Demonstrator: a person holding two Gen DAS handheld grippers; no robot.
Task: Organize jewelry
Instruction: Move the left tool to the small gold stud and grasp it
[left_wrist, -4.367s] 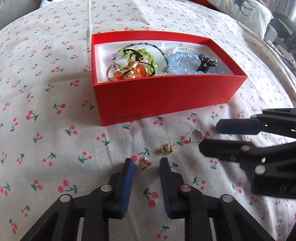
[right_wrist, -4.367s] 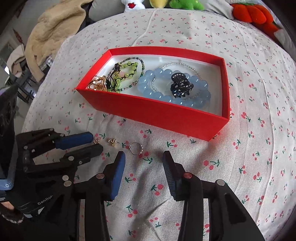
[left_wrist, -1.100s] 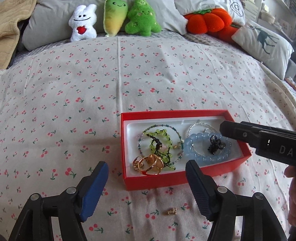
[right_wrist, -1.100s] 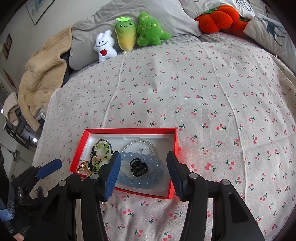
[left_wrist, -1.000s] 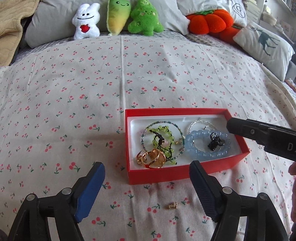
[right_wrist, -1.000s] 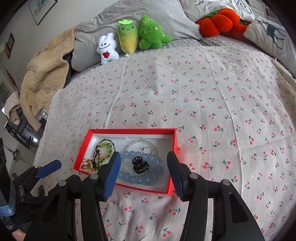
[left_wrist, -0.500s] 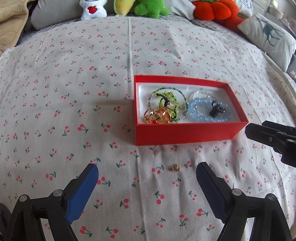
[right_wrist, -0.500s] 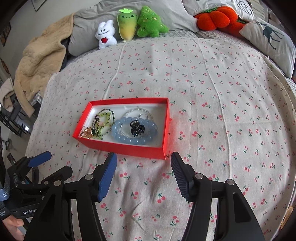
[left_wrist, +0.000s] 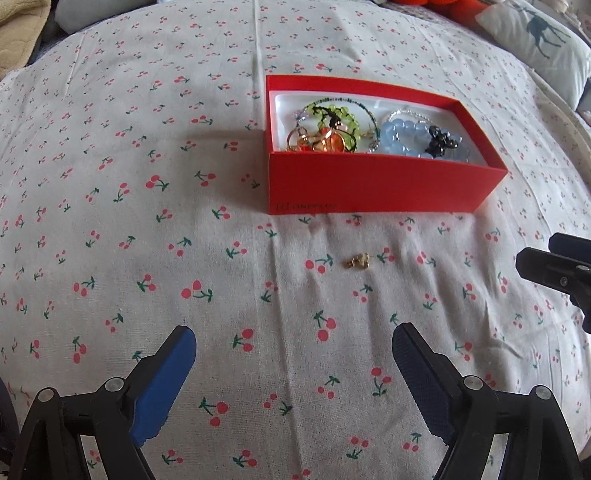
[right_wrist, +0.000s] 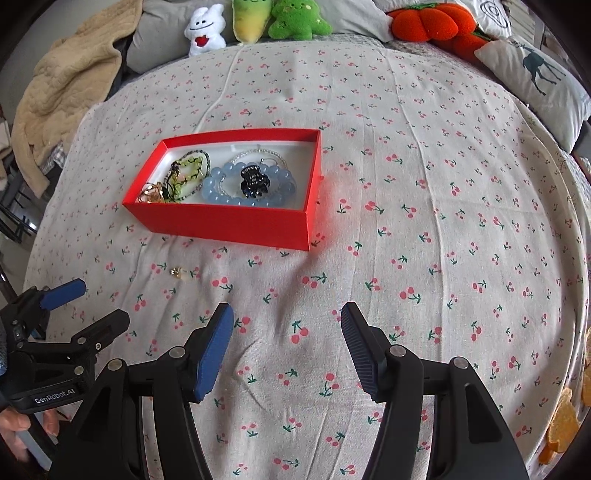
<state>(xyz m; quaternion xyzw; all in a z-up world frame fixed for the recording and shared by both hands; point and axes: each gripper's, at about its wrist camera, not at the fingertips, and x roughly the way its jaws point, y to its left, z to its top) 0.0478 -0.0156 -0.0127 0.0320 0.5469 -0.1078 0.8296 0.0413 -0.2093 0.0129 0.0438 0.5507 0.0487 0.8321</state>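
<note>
- Cherry-print bedspread (right_wrist: 424, 192): soft, wrinkled ground under everything; the red box is your landmark on it.
- Red box (left_wrist: 373, 184): open-topped, white-lined, sitting flat on the bedspread.
- Blue bead bracelet (right_wrist: 221, 184): inside the red box, at its right end, ringing a black claw clip (right_wrist: 254, 181).
- Green bead bracelet (left_wrist: 332, 110): inside the red box, left half, with gold rings (left_wrist: 317, 142) against the near wall.
- Left gripper (left_wrist: 293, 365): your jaws stand wide apart, nothing between them, hovering in front of the red box.
- Right gripper (right_wrist: 287, 343): likewise spread and carrying nothing, in front of the red box.
- Gold earring (left_wrist: 357, 260): the one loose piece, lying on the bedspread just in front of the red box's near wall.
- Risk: you may press the earring into a fabric fold or pinch cloth with it; it is tiny, so the pads could slip off and flick it away.
</note>
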